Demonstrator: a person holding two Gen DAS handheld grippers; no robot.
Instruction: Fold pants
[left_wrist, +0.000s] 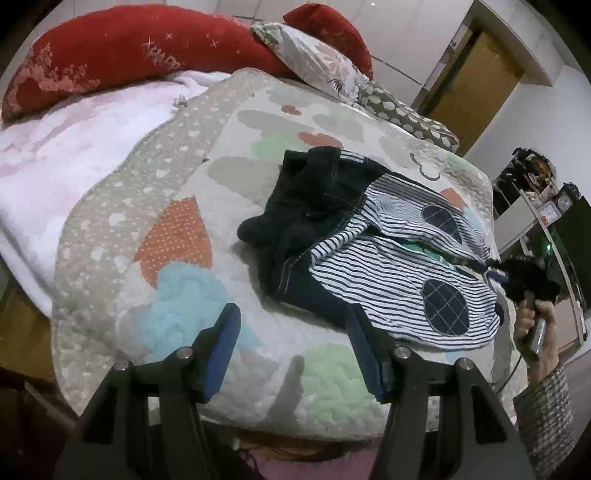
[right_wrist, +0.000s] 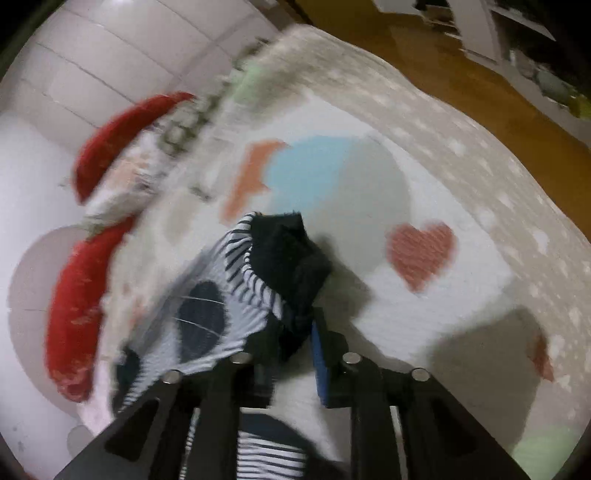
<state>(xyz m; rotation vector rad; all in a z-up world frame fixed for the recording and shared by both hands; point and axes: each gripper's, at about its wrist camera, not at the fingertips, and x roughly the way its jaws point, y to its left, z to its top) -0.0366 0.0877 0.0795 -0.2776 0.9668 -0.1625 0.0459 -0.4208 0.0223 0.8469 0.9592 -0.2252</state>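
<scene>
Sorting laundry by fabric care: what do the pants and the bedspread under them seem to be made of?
Pants: a thin knit, probably cotton jersey, matte; the striped part wrinkles softly, and the dark part with pale topstitching looks heavier, maybe denim-like. Bedspread: quilted cotton-like cloth, matte and puffy; stitched ridges outline its cloud and heart shapes.

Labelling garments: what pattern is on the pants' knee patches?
Dark navy with a thin grid, knee patches; clearest in left wrist view.

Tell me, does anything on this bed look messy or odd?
Yes. The striped pants lie crumpled on the quilt rather than flat, their dark lining turned out and bunched at one end. The right gripper has cloth between its jaws; the left gripper hangs open over bare quilt.
</scene>
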